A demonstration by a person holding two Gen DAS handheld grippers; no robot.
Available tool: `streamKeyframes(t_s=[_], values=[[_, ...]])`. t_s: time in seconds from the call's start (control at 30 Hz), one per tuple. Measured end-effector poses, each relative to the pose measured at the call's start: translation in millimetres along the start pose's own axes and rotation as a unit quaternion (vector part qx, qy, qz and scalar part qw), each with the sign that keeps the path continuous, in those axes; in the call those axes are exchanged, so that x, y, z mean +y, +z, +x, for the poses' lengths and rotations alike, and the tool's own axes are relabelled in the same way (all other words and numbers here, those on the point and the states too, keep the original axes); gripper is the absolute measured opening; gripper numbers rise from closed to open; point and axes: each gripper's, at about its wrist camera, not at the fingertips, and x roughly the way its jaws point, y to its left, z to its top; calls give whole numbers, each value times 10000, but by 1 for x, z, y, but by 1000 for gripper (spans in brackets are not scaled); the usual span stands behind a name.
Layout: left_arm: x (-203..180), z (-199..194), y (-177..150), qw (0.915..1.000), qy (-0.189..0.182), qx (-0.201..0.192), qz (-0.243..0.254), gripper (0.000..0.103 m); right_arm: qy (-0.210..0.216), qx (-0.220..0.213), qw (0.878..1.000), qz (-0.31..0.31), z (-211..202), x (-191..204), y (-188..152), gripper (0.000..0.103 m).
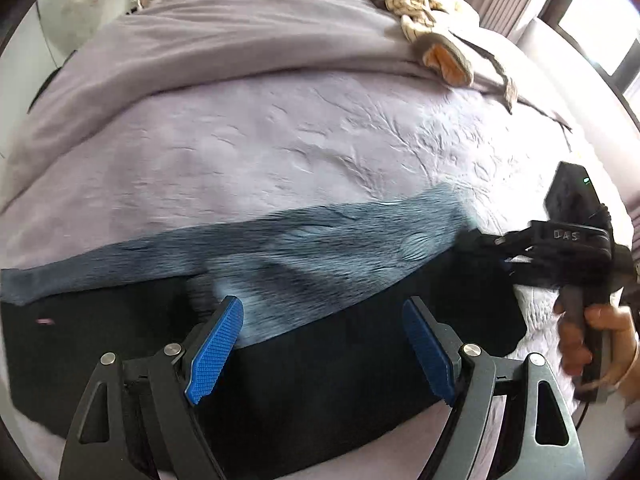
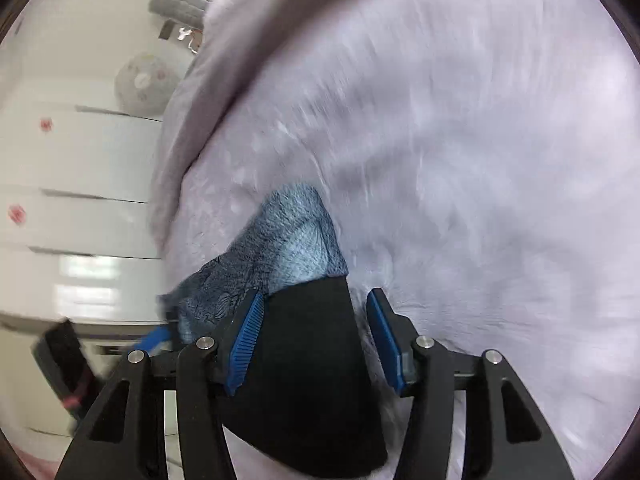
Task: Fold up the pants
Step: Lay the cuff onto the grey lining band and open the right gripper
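Observation:
Black pants (image 1: 320,364) with a fuzzy blue-grey lining (image 1: 320,252) lie flat across the lilac bed, the lining side showing along the far edge. My left gripper (image 1: 322,320) is open just above the pants' middle. My right gripper (image 2: 316,312) is open over the end of the pants (image 2: 312,360), with black fabric between its spread fingers and the lining (image 2: 288,240) just beyond. The right gripper also shows in the left wrist view (image 1: 560,240), held by a hand at the pants' right end.
A lilac quilted bedspread (image 1: 320,140) covers the bed, with a folded blanket (image 1: 200,40) farther back. A beige and tan garment (image 1: 424,12) lies at the far right. White drawers (image 2: 80,200) stand beside the bed. A window (image 1: 600,32) is at the right.

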Motion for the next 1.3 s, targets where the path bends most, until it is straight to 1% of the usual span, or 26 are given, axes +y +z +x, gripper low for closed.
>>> streamKeyframes(t_s=[0.03, 0.07, 0.1, 0.13, 0.17, 0.2, 0.23, 0.27, 0.3, 0.33, 0.37, 0.4, 0.47, 0.5, 0.57, 0.63, 0.77, 0.87, 0.9, 0.97, 1.07, 1.1, 1.13, 1.2, 1.23, 1.3], values=[[-2, 7, 1, 10000, 78, 36, -3, 83, 220, 83, 9993, 282, 10, -11, -1, 43], [-1, 14, 1, 9997, 220, 76, -14, 83, 334, 48, 9984, 453, 17, -14, -2, 41], [1, 20, -1, 9993, 342, 126, -32, 83, 476, 17, 9974, 540, 11, -13, -2, 36], [5, 28, -2, 9990, 385, 219, -63, 84, 638, -32, 9964, 554, 5, -9, -5, 31], [10, 29, -5, 9993, 285, 238, -81, 85, 856, -56, 9950, 512, -4, -3, -11, 31], [12, 31, -7, 9993, 290, 235, -20, 88, 856, -62, 9952, 465, -9, -1, -16, 30], [11, 35, -9, 9982, 505, 292, 118, 97, 663, -69, 9971, 359, -14, 4, -19, 30], [12, 39, -10, 9977, 552, 349, 170, 99, 263, -67, 9995, 170, -15, 7, -19, 30], [18, 45, -14, 9978, 506, 428, 88, 99, -174, -79, 9998, -59, -15, 9, -17, 30], [24, 48, -15, 9978, 417, 518, -81, 100, -629, -62, 9976, -294, -8, 10, -13, 33], [32, 49, -17, 9972, 282, 622, -307, 100, -863, -51, 9955, -385, -2, 9, -11, 35], [39, 48, -18, 9965, 205, 651, -488, 100, -951, -77, 9947, -373, 8, 13, -9, 42], [43, 44, -22, 9968, 290, 580, -474, 100, -998, -246, 9944, -255, 4, 16, -15, 46], [43, 41, -25, 9970, 396, 535, -397, 100, -1083, -311, 9933, -257, 0, 17, -17, 51], [44, 32, -29, 9969, 592, 441, -286, 99, -1333, -391, 9897, -350, -10, 25, -28, 51], [52, 21, -32, 9963, 677, 377, -378, 99, -1556, -474, 9853, -526, -20, 43, -42, 51], [80, 3, -41, 9932, 759, 347, -810, 99, -1725, -694, 9791, -827, -30, 73, -60, 51], [96, -8, -54, 9898, 955, 332, -1007, 99, -1839, -792, 9716, -1263, -25, 98, -66, 51], [101, -10, -58, 9888, 1015, 324, -1045, 99, -1839, -767, 9696, -1423, -25, 106, -71, 51], [108, -14, -64, 9874, 1089, 327, -1096, 99, -1811, -578, 9654, -1787, -8, 126, -75, 51], [113, -17, -70, 9859, 1111, 317, -1208, 99, -1849, -242, 9542, -2339, 31, 152, -79, 51], [112, -21, -71, 9862, 1066, 264, -1240, 99, -1834, -186, 9536, -2382, 43, 156, -79, 48], [112, -27, -73, 9869, 1001, 180, -1249, 99, -1753, -96, 9558, -2357, 56, 157, -79, 37], [103, -37, -74, 9896, 874, 34, -1146, 99, -1489, 61, 9638, -2213, 71, 153, -74, 25], [100, -40, -74, 9909, 805, -1, -1075, 99, -1366, 89, 9664, -2175, 74, 154, -72, 25], [87, -39, -73, 9937, 617, -44, -934, 99, -1237, 192, 9647, -2318, 80, 162, -69, 25]])
